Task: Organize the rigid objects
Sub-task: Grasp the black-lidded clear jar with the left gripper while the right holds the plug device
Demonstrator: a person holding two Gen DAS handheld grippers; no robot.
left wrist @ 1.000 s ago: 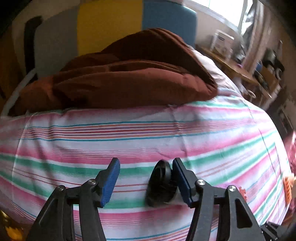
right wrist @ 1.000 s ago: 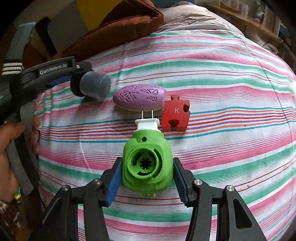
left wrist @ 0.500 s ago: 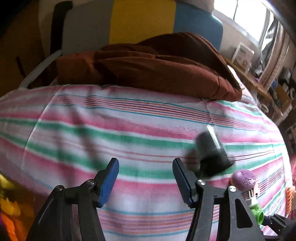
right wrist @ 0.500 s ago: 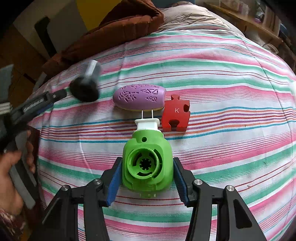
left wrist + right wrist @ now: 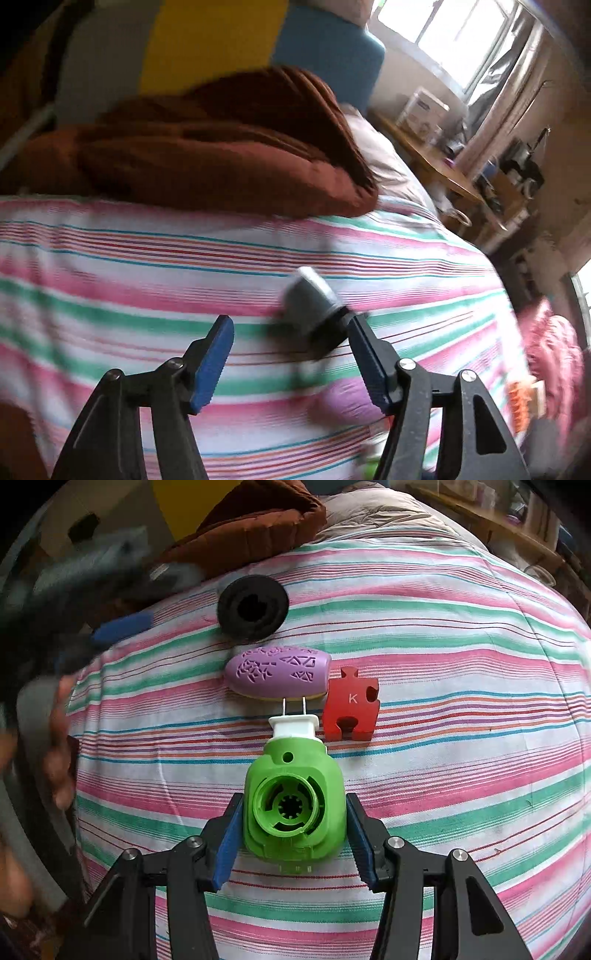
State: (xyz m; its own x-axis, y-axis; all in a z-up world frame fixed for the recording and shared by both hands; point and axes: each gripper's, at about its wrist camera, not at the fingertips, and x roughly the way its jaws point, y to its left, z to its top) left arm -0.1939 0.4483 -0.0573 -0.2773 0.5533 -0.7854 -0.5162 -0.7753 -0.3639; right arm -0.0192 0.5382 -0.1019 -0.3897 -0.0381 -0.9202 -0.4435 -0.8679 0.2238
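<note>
**green plug pinched, black cap loose on the bed**

the right gripper pinches the green plug by its flat sides, both blue pads pressed against it. the plug's round ribbed socket faces the camera; its long axis runs away from the gripper, with a white prong block at the far end. the prongs end just short of the purple plug, or touch it; which is hard to tell. the purple plug lies crosswise, egg-shaped with cut-out patterns, its long axis left to right. a red puzzle piece marked k sits just beside it on the right.

the left gripper is spreading, its pads wide apart with nothing pressed between them. a black cap lies on the bed just past the right pad, smeared by motion blur. in the right view it shows as a black ring with a dark hole, beyond the purple plug. the left gripper and hand there are blurred and cut off at the frame edge. a brown blanket is heaped at the bed's far end.
</note>
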